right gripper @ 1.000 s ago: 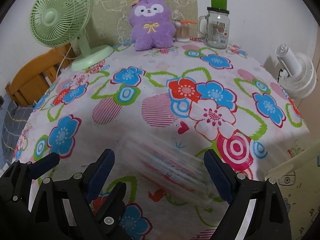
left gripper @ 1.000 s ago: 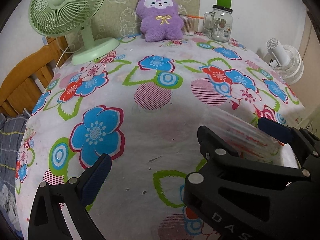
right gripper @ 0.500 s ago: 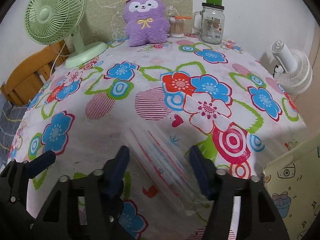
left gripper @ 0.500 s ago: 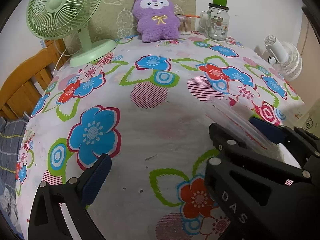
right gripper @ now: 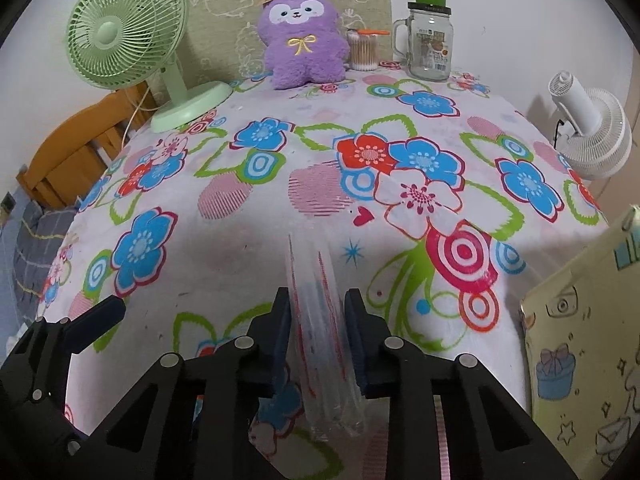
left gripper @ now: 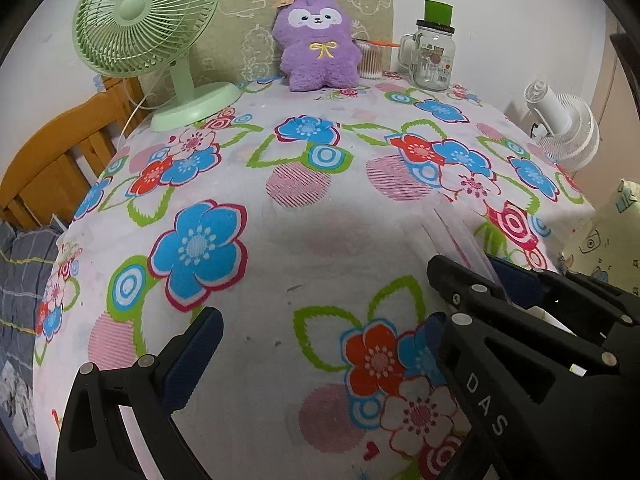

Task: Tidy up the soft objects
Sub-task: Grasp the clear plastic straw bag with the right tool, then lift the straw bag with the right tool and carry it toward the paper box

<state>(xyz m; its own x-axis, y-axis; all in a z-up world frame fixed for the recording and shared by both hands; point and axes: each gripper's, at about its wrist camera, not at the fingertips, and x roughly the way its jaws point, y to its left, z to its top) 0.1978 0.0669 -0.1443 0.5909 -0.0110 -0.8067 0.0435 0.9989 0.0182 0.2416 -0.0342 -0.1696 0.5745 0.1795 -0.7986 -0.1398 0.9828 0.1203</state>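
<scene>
low on the floral tablecloth (right gripper: 248, 240), at bottom centre, the right gripper (right gripper: 318, 320) had just clamped the clear plastic bag (right gripper: 320, 344) between its pads.

Right gripper (right gripper: 317, 316) jaws just closed, pads pressing a clear plastic bag (right gripper: 320, 320). Left gripper (left gripper: 320, 344) jaws spread wide, holding nothing.

A flower-printed cloth (right gripper: 420, 196) in blue, red, pink and green covers the desk and fills the middle of both views. Behind it, a plain white wall (right gripper: 520, 8) runs across the top, with a beige panel of white cartoon outlines (right gripper: 224, 12) leaning at upper centre. At the left edge stands a wooden bed frame (left gripper: 52, 160), with blue plaid bedding (left gripper: 24, 264) below it. A pale yellow cartoon-printed board (right gripper: 588, 344) rises at lower right. The light is soft and even.
</scene>
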